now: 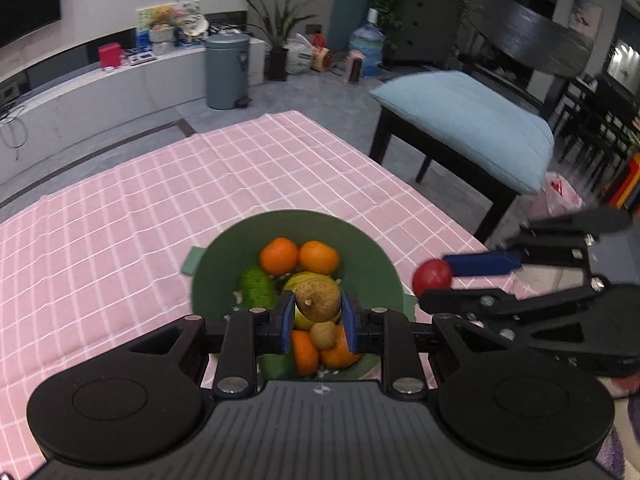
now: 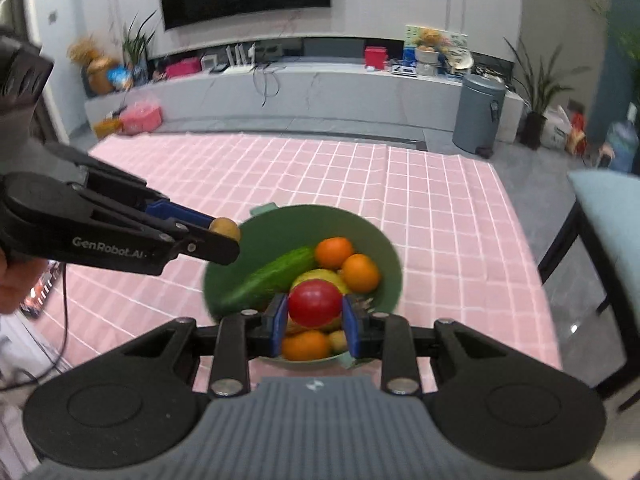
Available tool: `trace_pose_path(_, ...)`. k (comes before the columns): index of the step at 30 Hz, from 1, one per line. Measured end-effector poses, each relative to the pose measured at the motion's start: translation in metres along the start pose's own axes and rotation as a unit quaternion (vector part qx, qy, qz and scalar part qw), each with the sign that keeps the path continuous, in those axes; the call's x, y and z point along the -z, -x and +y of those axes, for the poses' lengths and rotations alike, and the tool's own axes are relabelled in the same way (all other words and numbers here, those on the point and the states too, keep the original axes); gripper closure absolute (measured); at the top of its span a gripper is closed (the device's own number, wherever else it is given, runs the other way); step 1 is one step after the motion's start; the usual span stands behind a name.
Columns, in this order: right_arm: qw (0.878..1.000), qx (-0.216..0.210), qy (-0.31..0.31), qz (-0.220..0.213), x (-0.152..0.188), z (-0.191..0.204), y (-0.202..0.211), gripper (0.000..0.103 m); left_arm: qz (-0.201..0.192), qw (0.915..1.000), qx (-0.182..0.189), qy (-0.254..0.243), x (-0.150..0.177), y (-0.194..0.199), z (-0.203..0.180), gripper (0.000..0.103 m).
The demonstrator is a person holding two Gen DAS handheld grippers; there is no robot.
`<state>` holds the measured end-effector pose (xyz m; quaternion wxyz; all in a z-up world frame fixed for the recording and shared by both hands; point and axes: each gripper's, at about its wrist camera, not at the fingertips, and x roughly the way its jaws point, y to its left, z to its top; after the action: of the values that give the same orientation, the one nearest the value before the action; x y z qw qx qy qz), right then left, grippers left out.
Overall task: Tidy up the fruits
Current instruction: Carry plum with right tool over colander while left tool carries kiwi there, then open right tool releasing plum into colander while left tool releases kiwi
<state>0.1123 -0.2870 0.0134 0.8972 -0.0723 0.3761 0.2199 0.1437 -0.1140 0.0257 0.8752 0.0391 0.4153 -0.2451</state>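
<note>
Left gripper (image 1: 318,322): blue pads closed on a brown kiwi-like fruit (image 1: 319,299), held over the green bowl (image 1: 208,276). Right gripper (image 2: 315,322): pads clamped on a red tomato (image 2: 315,303), also above the bowl, towards its 5 o'clock side in the right wrist view.

Bowl sits on the pink checked cloth (image 1: 120,208). Inside: two oranges (image 1: 298,257) at 12 o'clock, a cucumber (image 2: 272,276) lying from 9 towards 12 in the right wrist view, a yellow fruit (image 2: 320,276) at centre, more oranges and a small brown fruit near 6. Whether either held fruit touches the pile below, I cannot tell; the pads hide the contact.

Judgement: both fruits are ready for release. Best done one at a time. Lower each into a hollow between fruits, not onto a crown, then part the fingers slowly. Tomato is soft and round; keep the squeeze light and release it low, or it may roll out over the rim.
</note>
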Motion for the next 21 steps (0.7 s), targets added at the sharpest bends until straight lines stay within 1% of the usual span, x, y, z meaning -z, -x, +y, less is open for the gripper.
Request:
trace_pose_path(4, 0.999, -0.018, 0.038, 0.024, -0.008, -0.016, -0.019, 0.077, 0.022, 0.9995, 0.008, -0.020, -0.002, -0.024, -0.007, 0.076)
trace_pose_path(8, 0.994, -0.015, 0.096, 0.053, -0.009, -0.027, -0.044, 0.077, 0.050, 0.9982, 0.000, -0.033, 0.000, -0.048, -0.008, 0.076)
trace_pose_path(12, 0.990, -0.025, 0.116, 0.078, -0.012, -0.035, -0.066, 0.077, 0.068, 0.9968, 0.008, -0.041, 0.002, -0.066, -0.008, 0.075)
trace_pose_path(16, 0.984, -0.025, 0.148, 0.100, -0.013, -0.035, -0.083, 0.077, 0.085, 0.9952, 0.009, -0.047, 0.004, -0.082, -0.007, 0.075)
trace_pose_path(21, 0.978, -0.037, 0.173, 0.109, -0.017, -0.034, -0.093, 0.077, 0.093, 0.9945, 0.010, -0.047, 0.005, -0.094, -0.004, 0.075)
